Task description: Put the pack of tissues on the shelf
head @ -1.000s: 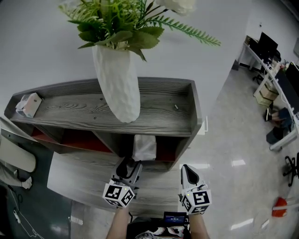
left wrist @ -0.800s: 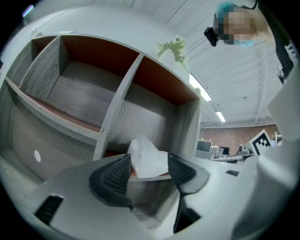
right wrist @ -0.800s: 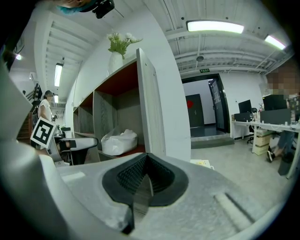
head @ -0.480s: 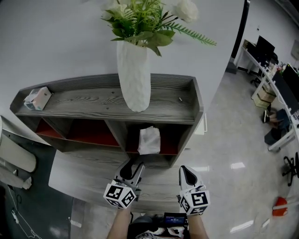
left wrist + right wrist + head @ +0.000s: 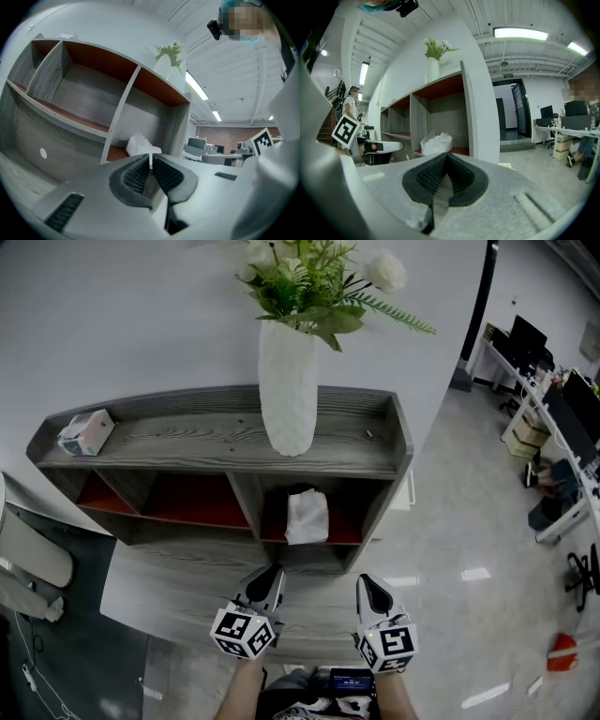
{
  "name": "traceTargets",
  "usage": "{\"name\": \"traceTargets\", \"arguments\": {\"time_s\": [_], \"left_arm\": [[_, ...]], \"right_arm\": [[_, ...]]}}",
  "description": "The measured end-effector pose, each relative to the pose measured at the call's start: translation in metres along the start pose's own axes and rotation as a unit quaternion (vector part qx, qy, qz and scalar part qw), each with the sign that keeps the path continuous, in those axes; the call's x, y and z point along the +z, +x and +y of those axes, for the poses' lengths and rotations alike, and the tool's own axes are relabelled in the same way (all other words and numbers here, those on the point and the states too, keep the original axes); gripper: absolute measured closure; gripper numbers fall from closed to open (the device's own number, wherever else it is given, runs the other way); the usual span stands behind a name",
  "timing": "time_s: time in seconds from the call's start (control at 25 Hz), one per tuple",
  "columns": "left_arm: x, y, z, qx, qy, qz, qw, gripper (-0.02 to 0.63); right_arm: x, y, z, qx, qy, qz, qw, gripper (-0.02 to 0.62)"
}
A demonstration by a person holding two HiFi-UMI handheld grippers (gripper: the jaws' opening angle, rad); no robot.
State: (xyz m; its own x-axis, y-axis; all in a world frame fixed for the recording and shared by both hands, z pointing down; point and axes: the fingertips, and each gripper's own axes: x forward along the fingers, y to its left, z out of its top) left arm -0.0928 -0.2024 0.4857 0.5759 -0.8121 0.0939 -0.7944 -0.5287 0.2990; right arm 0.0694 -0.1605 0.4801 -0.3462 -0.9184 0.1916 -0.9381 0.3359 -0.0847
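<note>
We hold both hand-held grippers low in front of a grey wood-grain shelf [image 5: 206, 444] that stands against a plain white wall. The left hand-held gripper [image 5: 269, 572] is closing, its pads almost together with nothing between them. The right hand-held gripper [image 5: 365, 583] has its jaws pressed together and is also empty. Both are clear of the shelf and point towards its open front.

The tissues [image 5: 307, 516] sit in the shelf's right-hand compartment, on its red board, upright and apart from both hand-held grippers. The compartments to their left also have red boards, and we see nothing in them.

On the shelf's raised-edged top a white vase [image 5: 289, 399] of greenery and white flowers stands near the middle. A small box [image 5: 85, 431] lies at the far left end. A pale wood-grain base [image 5: 159, 582] juts out below the shelf towards us.

The floor [image 5: 450, 521] to the right is glossy and light, with ceiling lights reflected in it. Desks [image 5: 562, 442] with dark monitors line the room's far right side, and a small red thing [image 5: 562, 651] lies on the floor near them. In the right gripper view a dark doorway [image 5: 508, 112] opens beyond the shelf's end, under long ceiling lamps [image 5: 520, 33].
</note>
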Motion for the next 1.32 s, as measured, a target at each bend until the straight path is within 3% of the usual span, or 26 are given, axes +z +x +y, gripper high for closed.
{"name": "traceTargets", "arguments": {"time_s": [0.36,1.32], "left_arm": [[-0.006,-0.001,0.001,-0.001,0.019,0.024,0.9995,0.598],[0.003,-0.003,0.004,-0.002,0.01,0.006,0.9999,0.598]], "right_arm": [[-0.002,-0.001,0.009,-0.006,-0.012,0.004,1.0,0.592],[-0.002,-0.004,0.004,-0.016,-0.017,0.007,1.0,0.591]]}}
